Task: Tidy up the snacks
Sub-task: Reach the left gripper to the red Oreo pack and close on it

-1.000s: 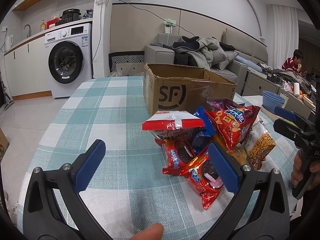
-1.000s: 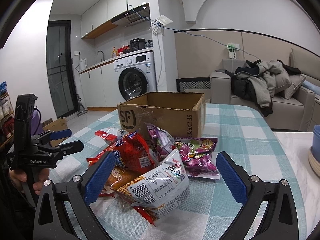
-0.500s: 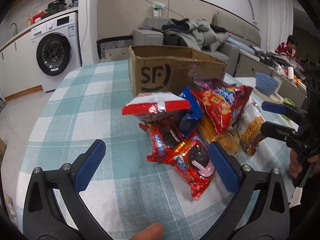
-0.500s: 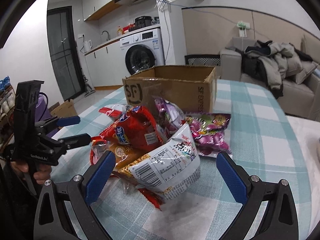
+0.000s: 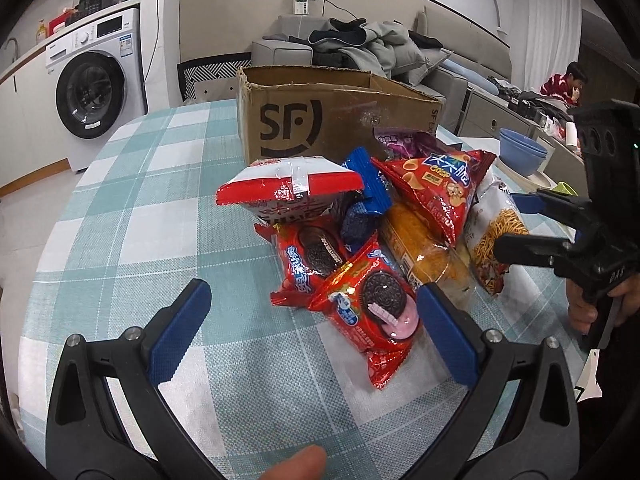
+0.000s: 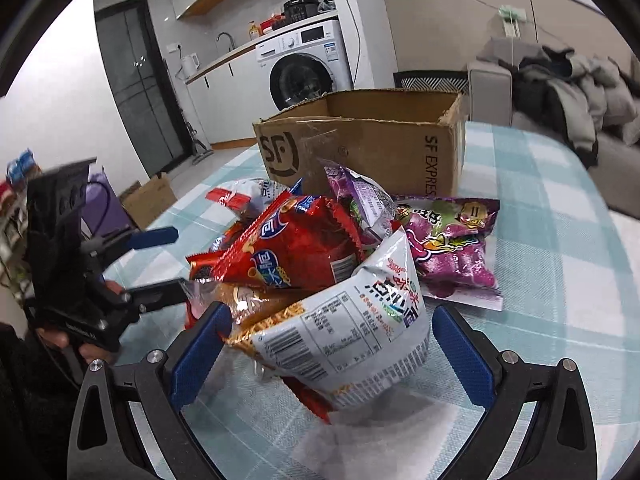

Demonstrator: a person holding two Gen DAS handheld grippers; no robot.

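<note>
Currently approach | left gripper [image 5: 310,330] wide open, empty, straddling front red cookie packet [image 5: 370,306] | right gripper [image 6: 326,346] wide open, empty, around white noodle-snack bag [image 6: 348,328] | snacks heaped beside open brown cardboard box [image 5: 320,120], likely the destination.

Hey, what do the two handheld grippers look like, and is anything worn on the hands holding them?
Both are matte black plastic frames with silver screw heads and flat blue pads lining their fingers. The left gripper and right gripper match. Seen from the side, the right gripper's tall black block has round holes and faint white lettering. The hand holding it shows no glove; a dark sleeve is visible beside the left-hand gripper.
</note>
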